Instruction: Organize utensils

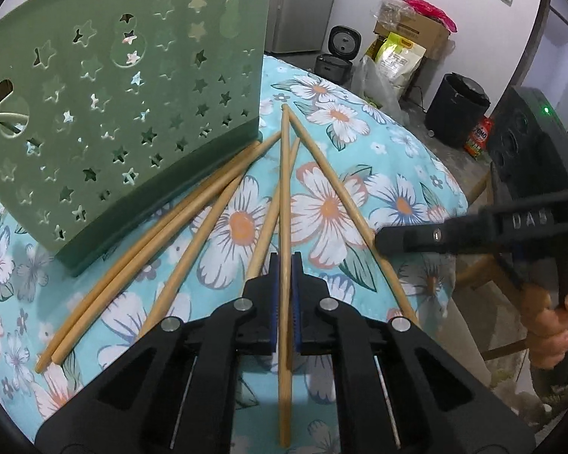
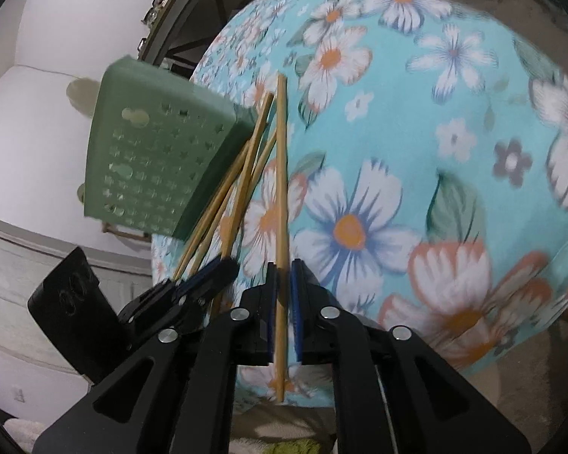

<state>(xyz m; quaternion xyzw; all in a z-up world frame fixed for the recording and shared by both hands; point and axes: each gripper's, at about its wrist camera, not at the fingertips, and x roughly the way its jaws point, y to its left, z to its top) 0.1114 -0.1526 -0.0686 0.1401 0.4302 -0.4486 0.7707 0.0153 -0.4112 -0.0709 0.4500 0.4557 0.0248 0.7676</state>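
While the green holder point(image 1: 132, 113) at upper left shows no visible contents, the left gripper point(image 1: 284, 265) clamps one chopstick point(image 1: 284, 189); the right gripper point(image 2: 284, 268) stands slightly parted around another chopstick point(image 2: 281, 174).

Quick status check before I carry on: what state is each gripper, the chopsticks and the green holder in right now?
left gripper, shut on the held chopstick
right gripper, open, second chopstick between its jaws, not pinched
green holder, tipped on its side on the tablecloth
loose chopsticks, lying flat, fanned out by the holder's base
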